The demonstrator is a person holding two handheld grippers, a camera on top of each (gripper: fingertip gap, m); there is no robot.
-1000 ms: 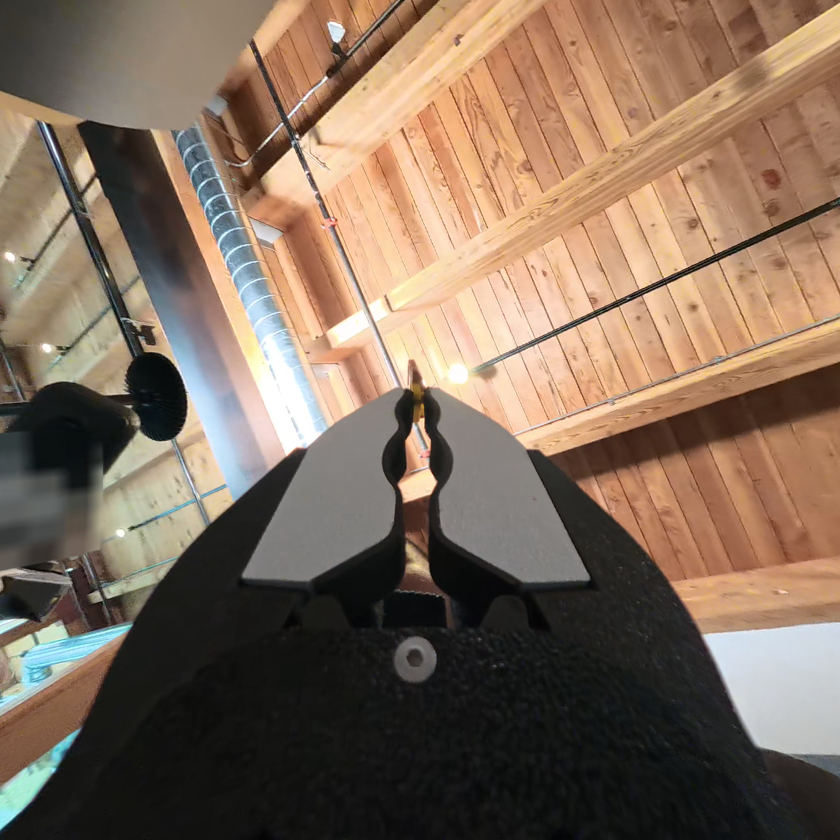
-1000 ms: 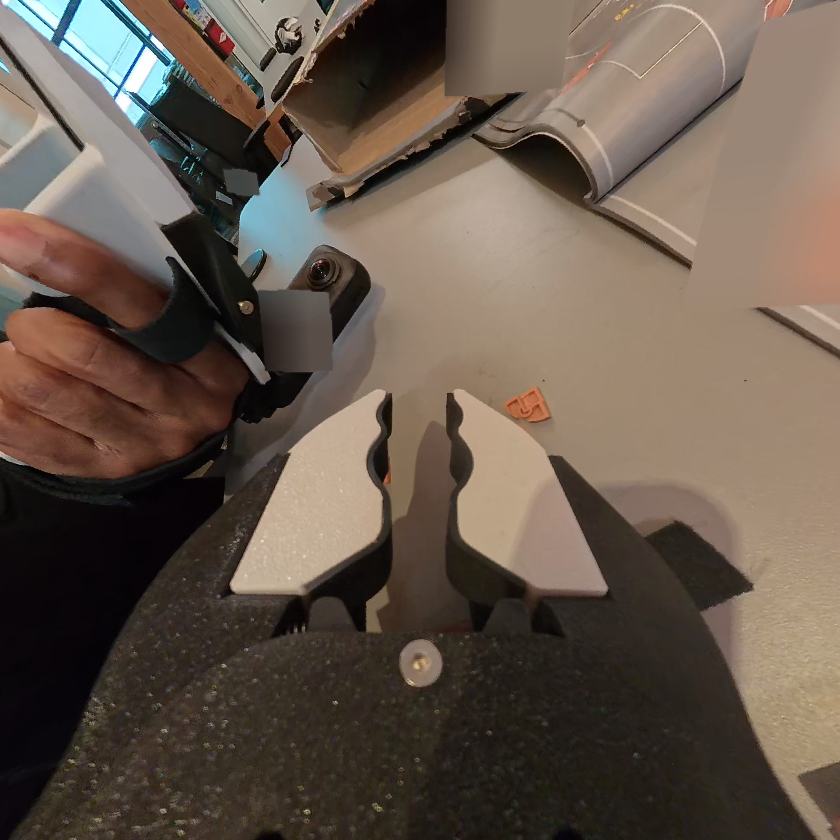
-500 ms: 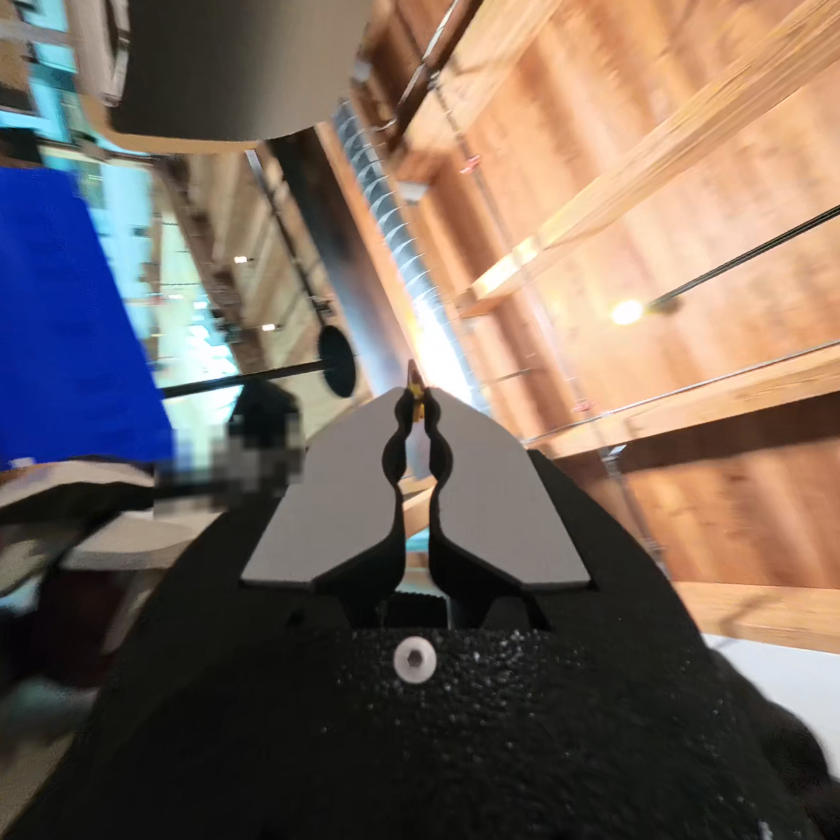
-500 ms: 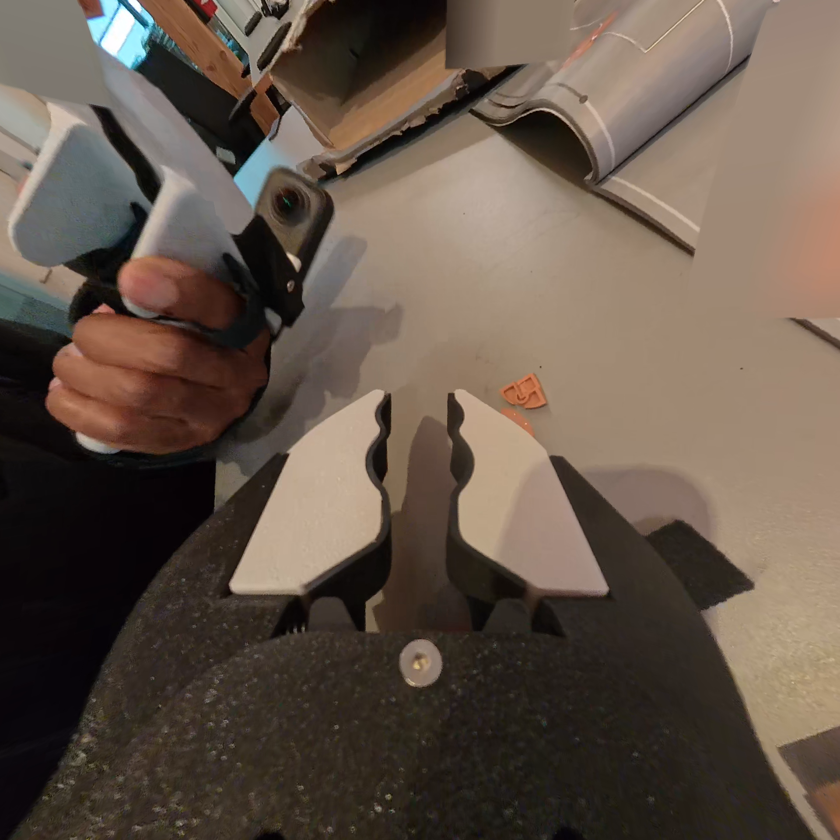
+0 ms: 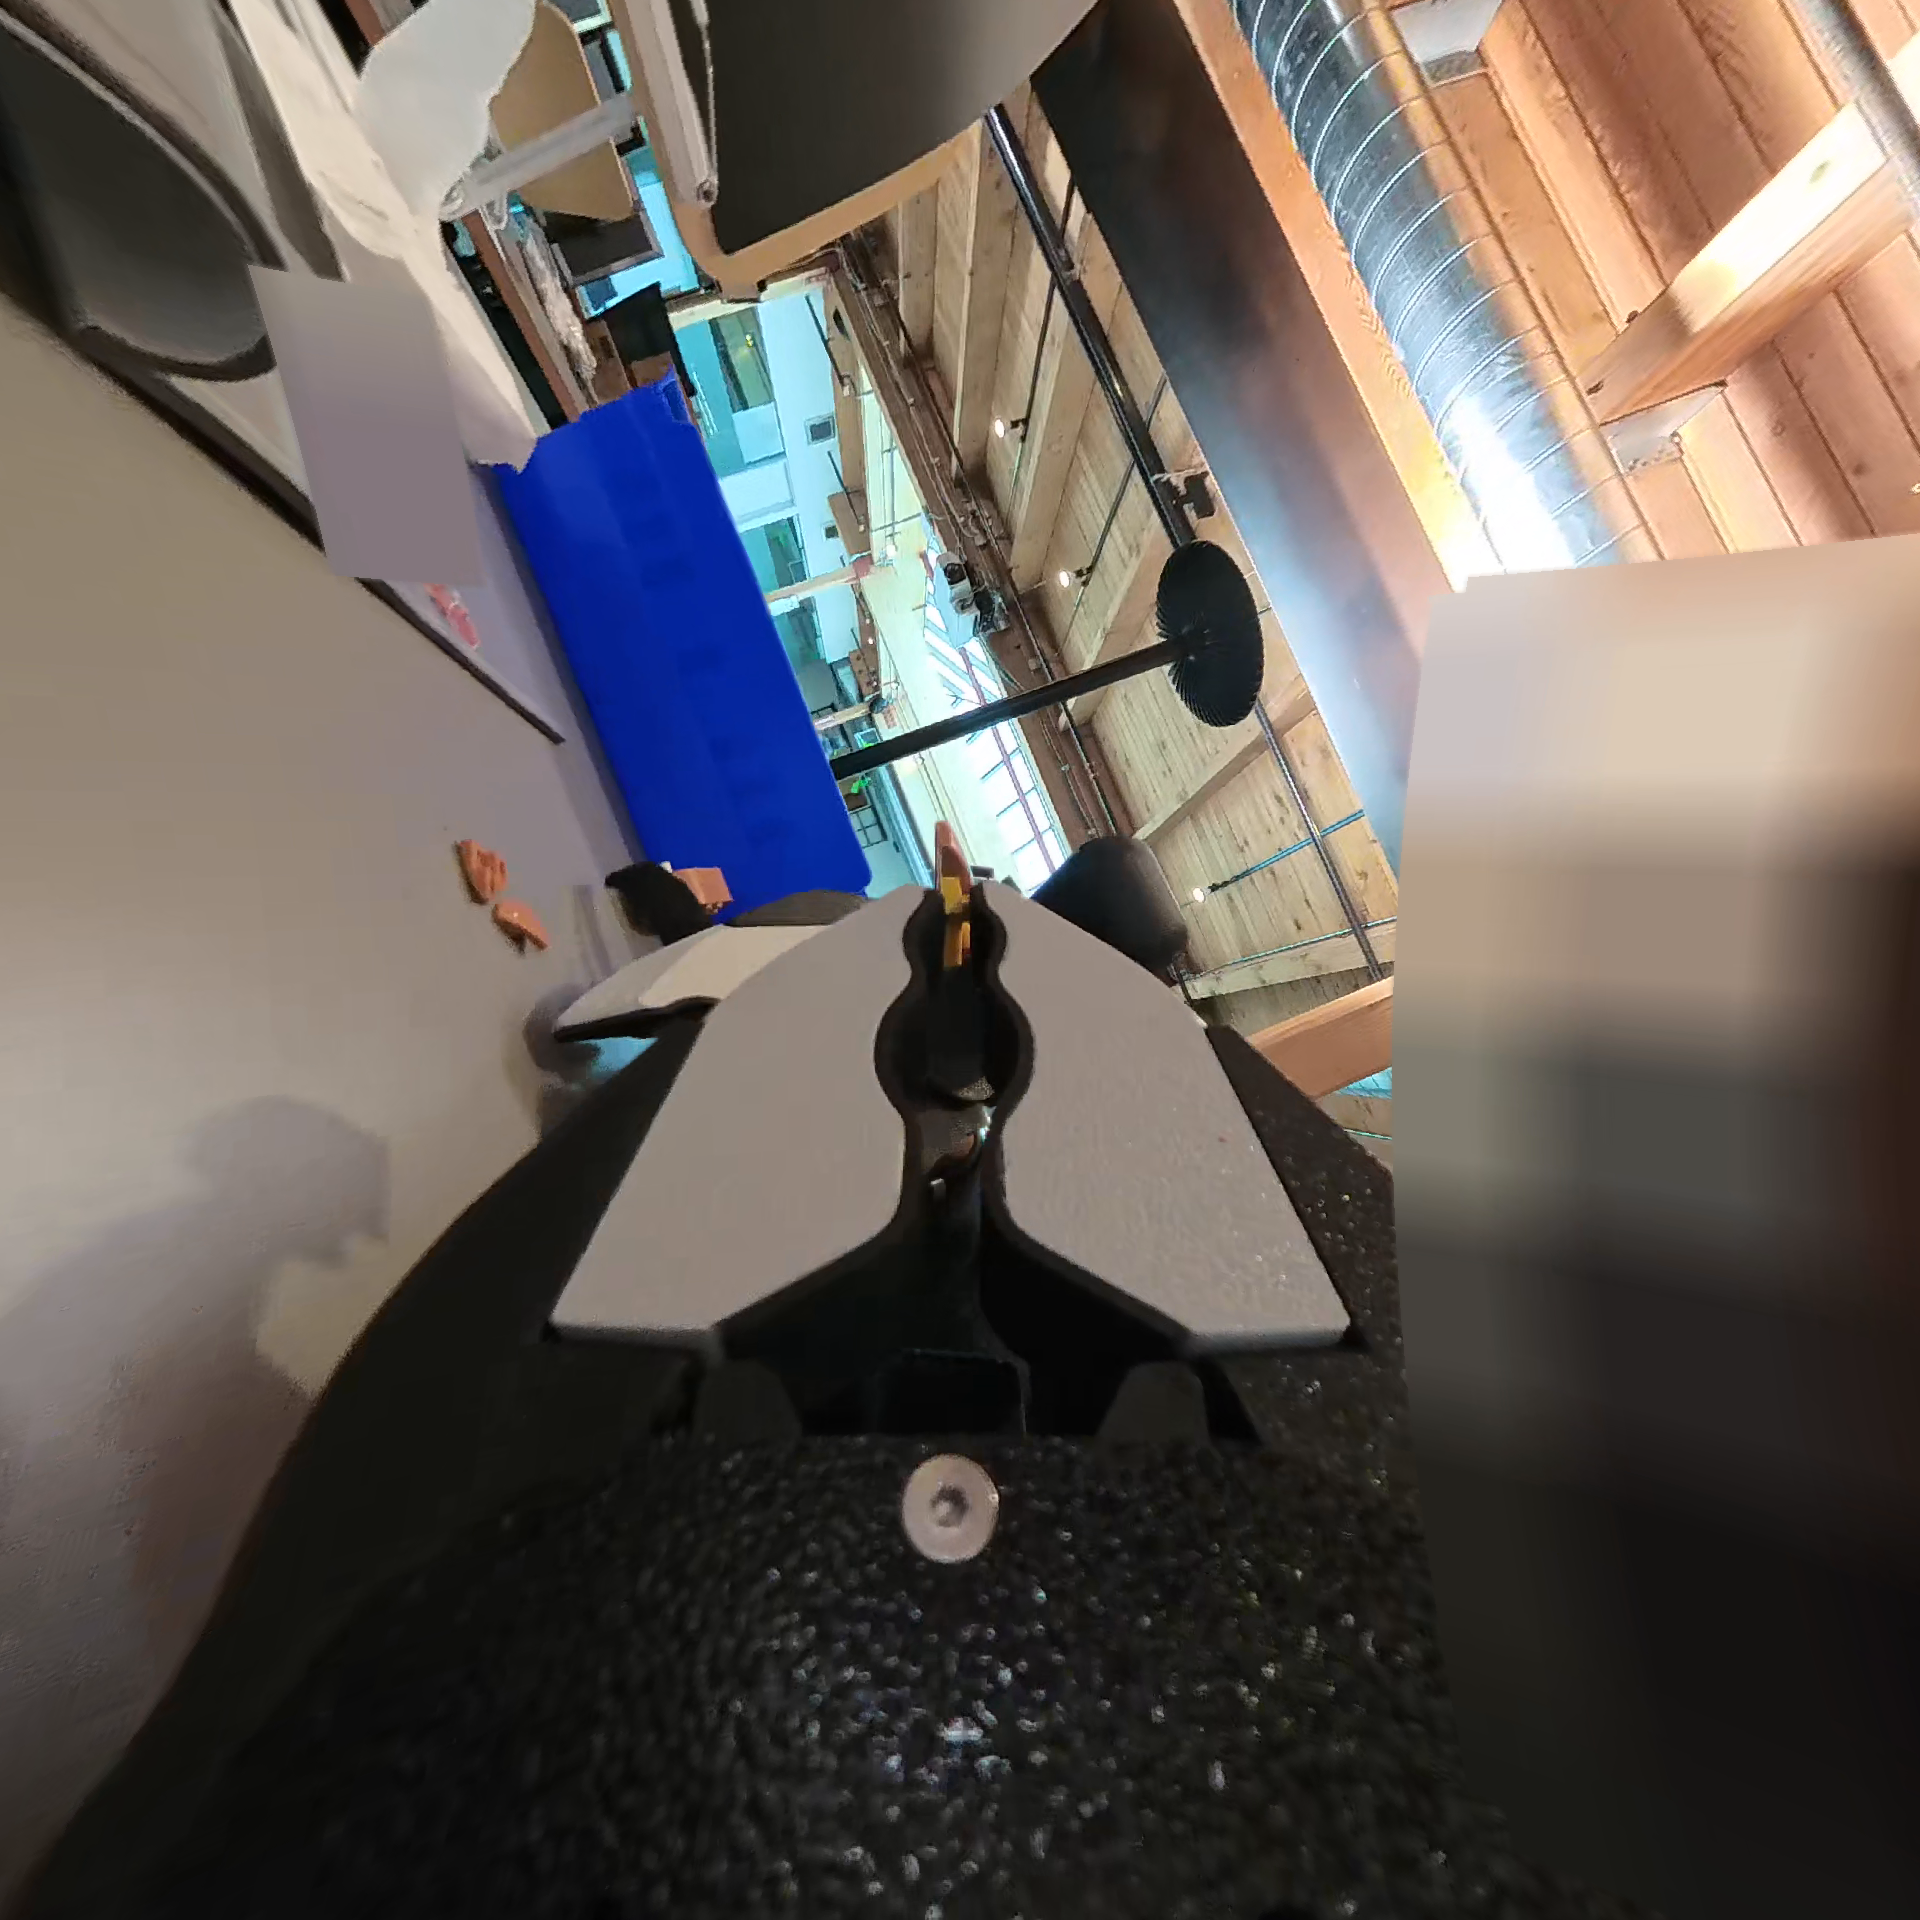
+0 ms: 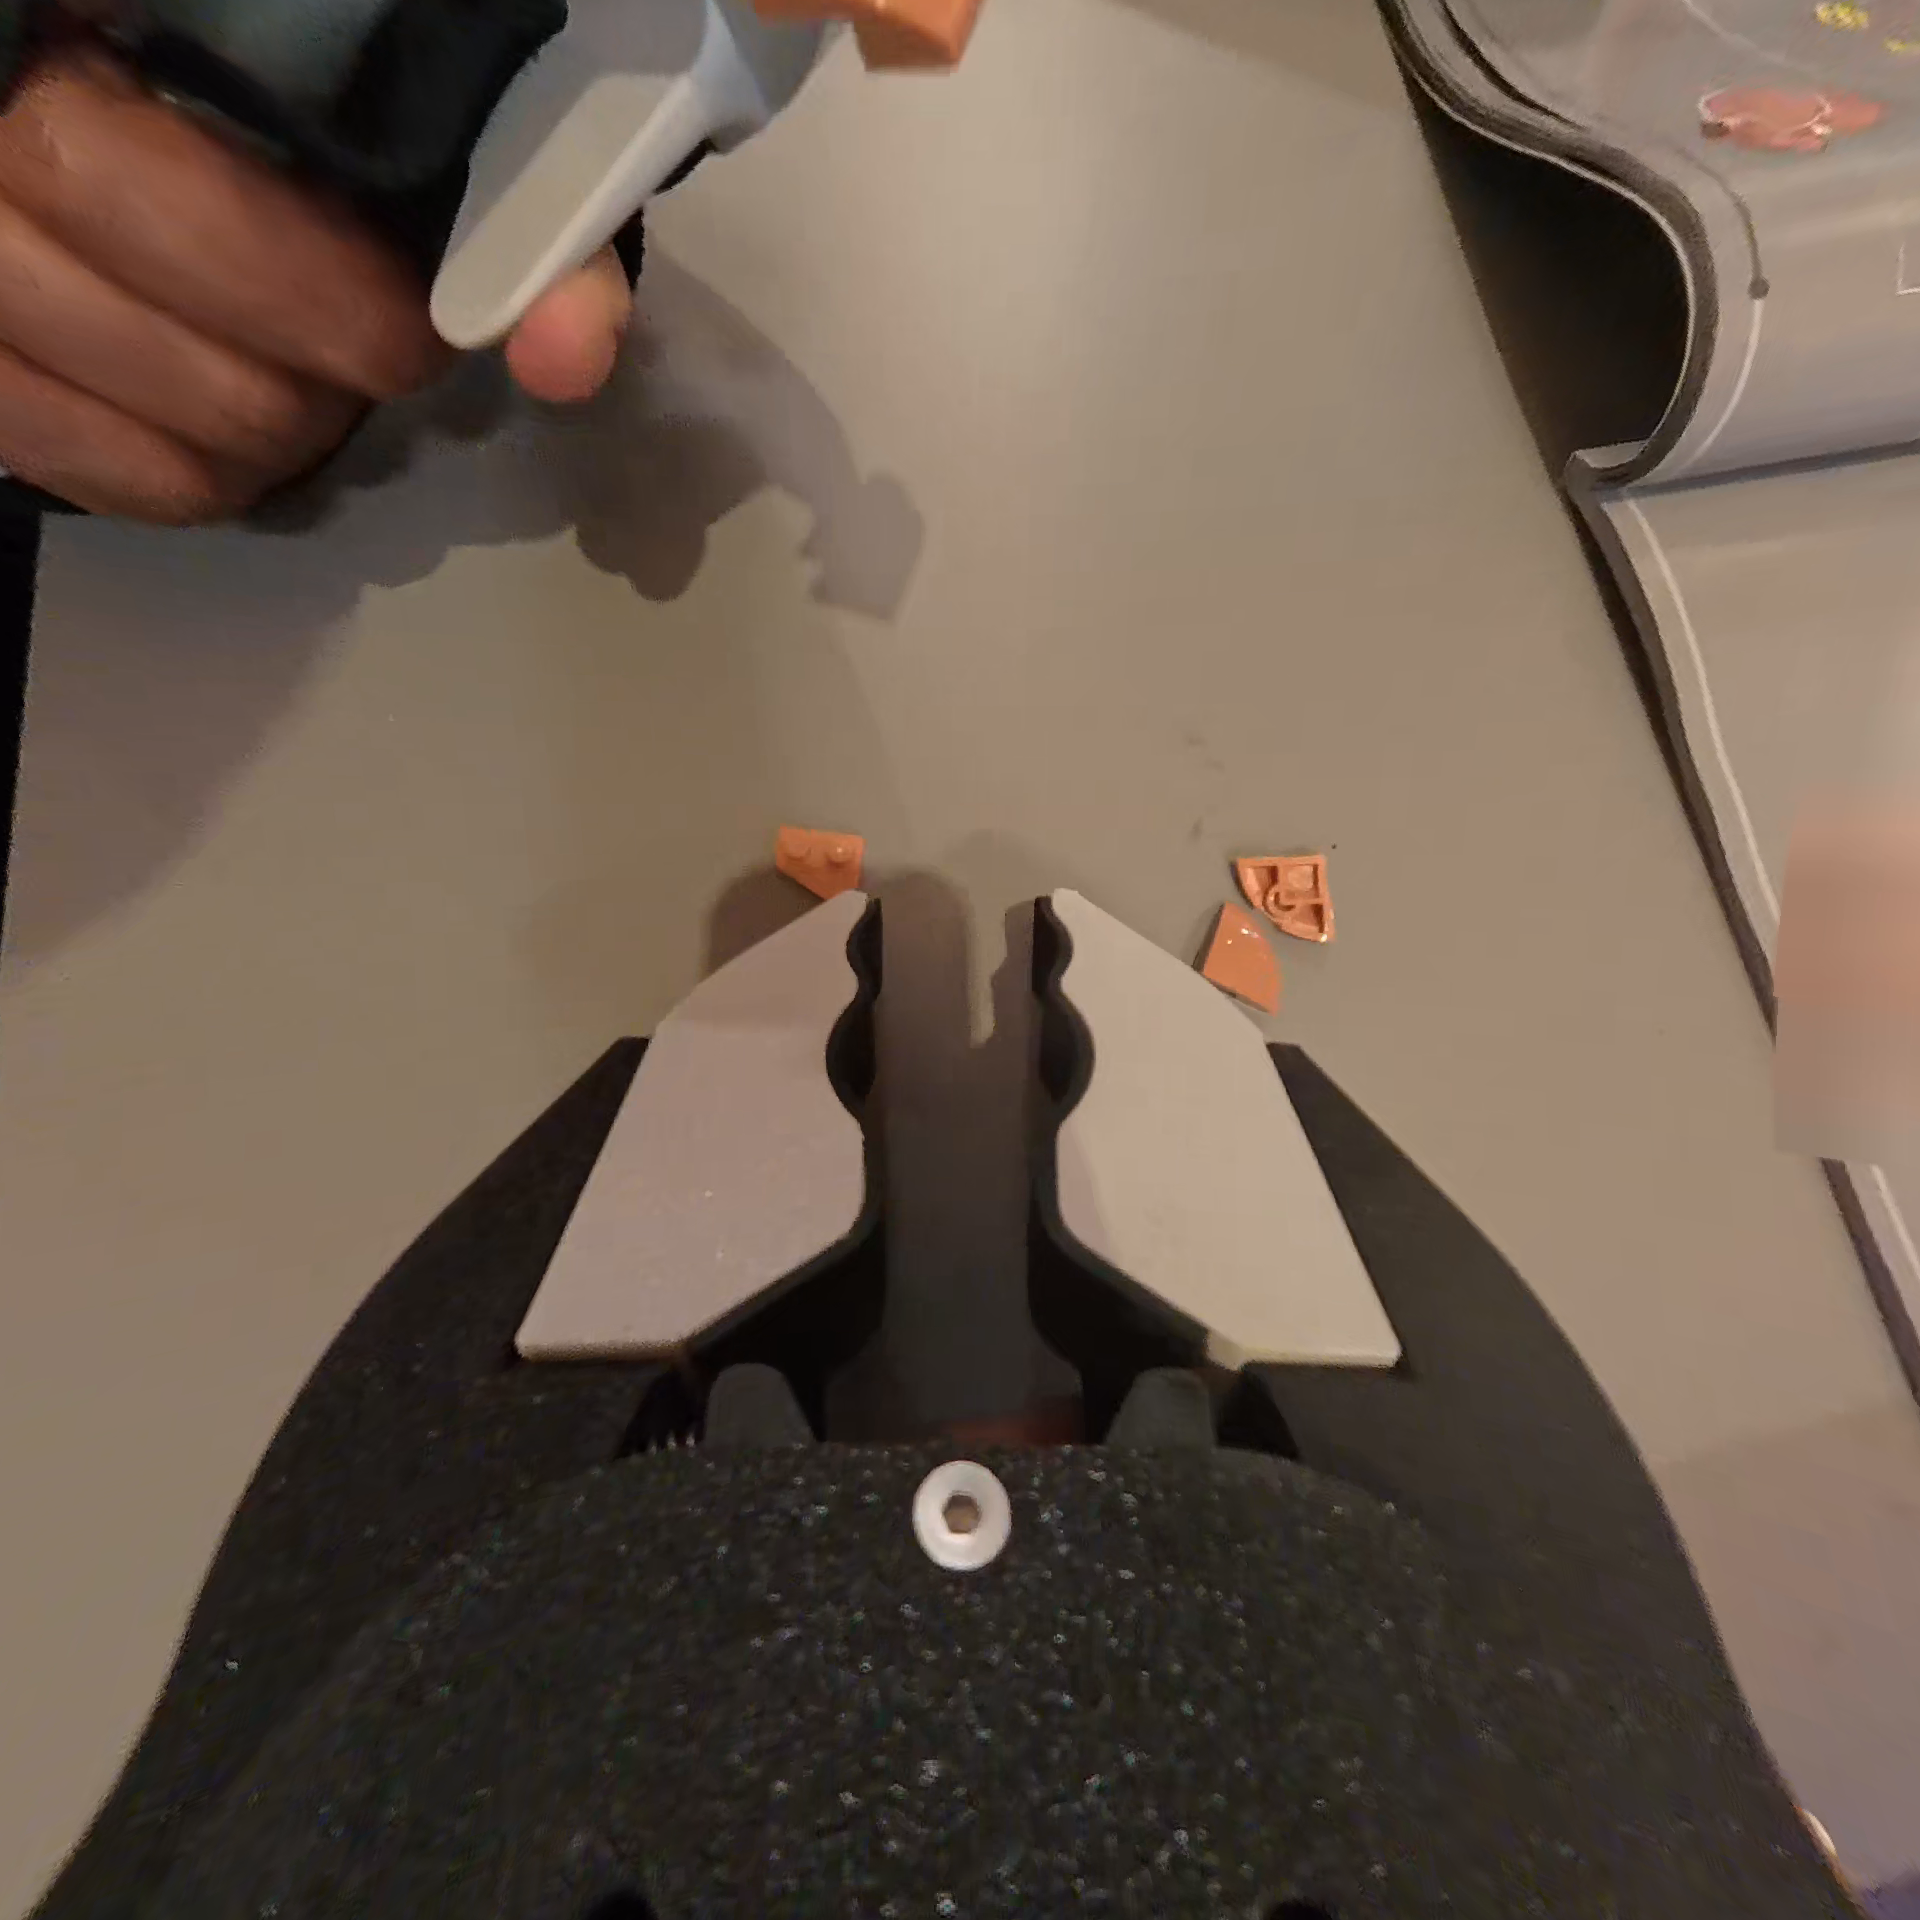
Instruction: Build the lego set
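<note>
Here, a person holds a two-finger gripper in each hand above a grey table [image 6: 1143,416]. The left gripper [image 5: 954,920] is tipped on its side and raised off the table, its grey fingers [image 5: 800,1091] clenched on a small piece [image 5: 951,894] that is orange with a yellow part, pinched at the very tips. From the right wrist view the same piece shows orange at the top edge, sticking out of the left gripper, with the person's hand [image 6: 187,301] wrapped around the handle.

The right gripper [image 6: 956,909] hangs low over the table with its fingers [image 6: 1153,1122] parted and only bare tabletop between them. A small orange studded brick [image 6: 821,857] lies on the table just beyond its left fingertip. Two more orange bricks lie just off the right finger: a curved wedge [image 6: 1242,956], and an upturned quarter-round brick [image 6: 1286,896] close by it. A grey mat [image 6: 1683,343] with a curled edge lies to the right. A blue bin [image 5: 675,665] stands farther off.
</note>
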